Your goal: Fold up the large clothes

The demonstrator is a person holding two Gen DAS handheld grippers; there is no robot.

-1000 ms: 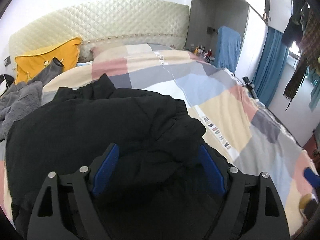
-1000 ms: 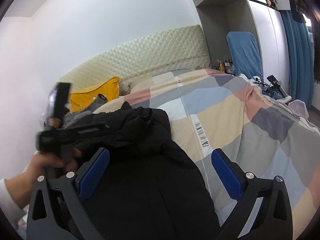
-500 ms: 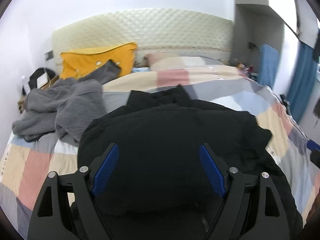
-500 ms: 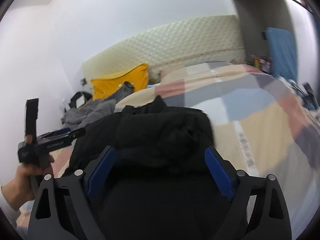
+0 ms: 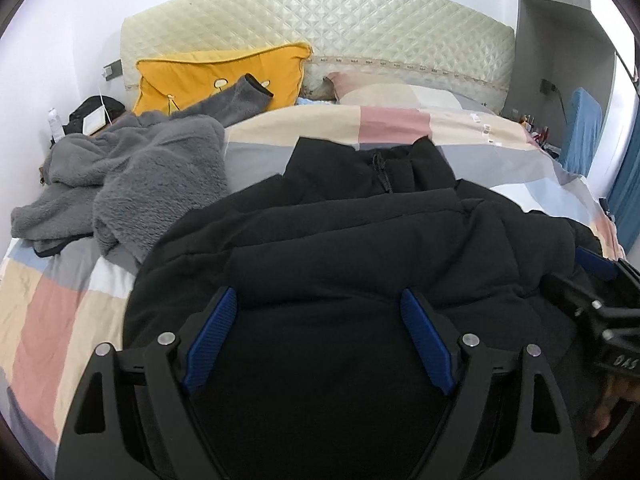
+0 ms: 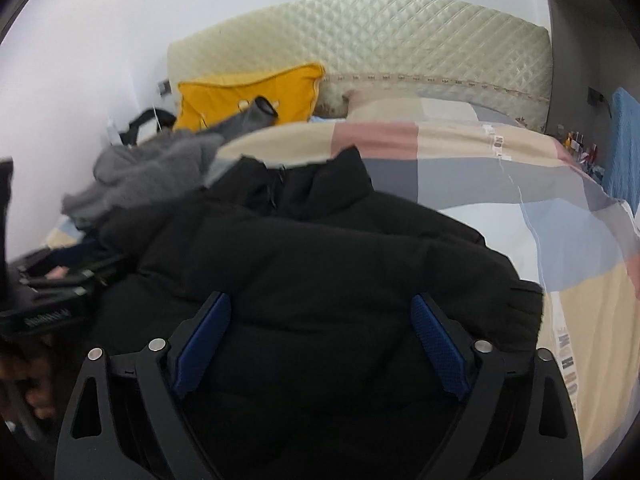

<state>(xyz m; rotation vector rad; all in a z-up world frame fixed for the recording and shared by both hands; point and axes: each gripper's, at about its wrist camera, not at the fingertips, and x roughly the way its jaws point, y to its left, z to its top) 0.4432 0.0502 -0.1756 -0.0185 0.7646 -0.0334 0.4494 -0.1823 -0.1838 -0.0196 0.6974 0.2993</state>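
Left wrist view: A black padded jacket (image 5: 360, 248) lies bunched on the patchwork bed cover (image 5: 72, 304), collar toward the quilted headboard (image 5: 320, 24), its body heaped in thick ridges rather than squared off. The left gripper (image 5: 318, 336) hangs over the jacket's near part with its jaws spread wide and easing wider, fabric beneath them but nothing pinched. A grey fleece garment (image 5: 132, 176) lies crumpled just beside the jacket, on the side of the yellow cushion (image 5: 216, 76) propped against the headboard. The right gripper (image 5: 600, 300) shows at the jacket's far edge.

Right wrist view: The jacket (image 6: 320, 264) fills the foreground below the headboard (image 6: 380, 40), one sleeve or side panel apparently laid across the body, its cuff edge overhanging the cover. The right gripper (image 6: 320, 340) hovers above it, jaws opening wide, gripping nothing. By this showing the fold is barely begun: the jacket wants flattening, and the fleece looks untouched.
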